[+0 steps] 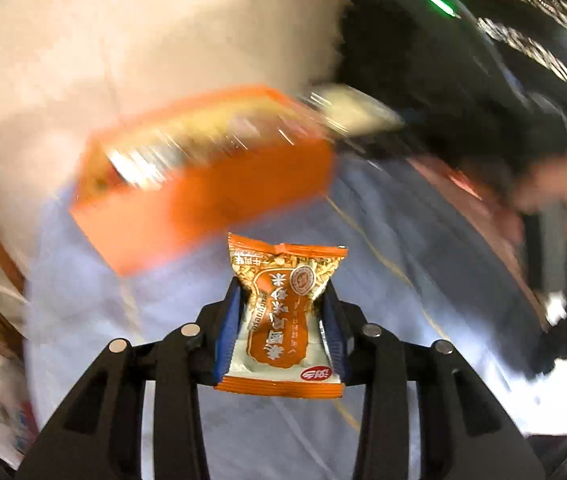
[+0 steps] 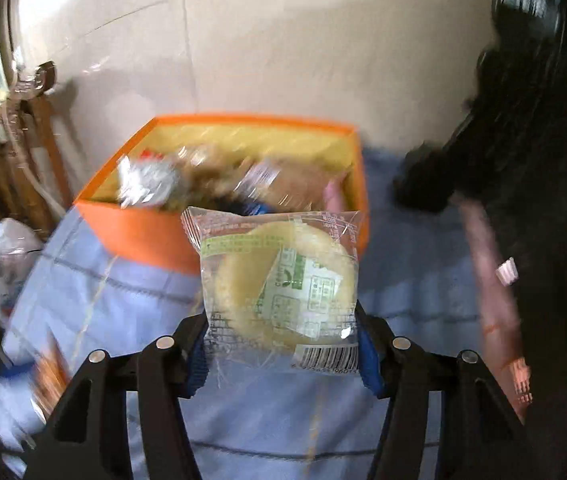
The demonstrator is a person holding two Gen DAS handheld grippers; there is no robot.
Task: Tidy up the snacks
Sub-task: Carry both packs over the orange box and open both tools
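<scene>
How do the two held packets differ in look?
The left gripper holds an orange packet; the right gripper holds a clear packet.
The orange packet is opaque and printed all over; the clear packet shows a pale round cake inside, with a green-and-white label and a barcode.
The orange packet is narrow; the clear packet fills a wider jaw gap.
Both are clamped between blue pads, before the orange box.

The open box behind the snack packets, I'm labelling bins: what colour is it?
Orange cardboard box with a yellow inside, clearest in the right wrist view.
</scene>
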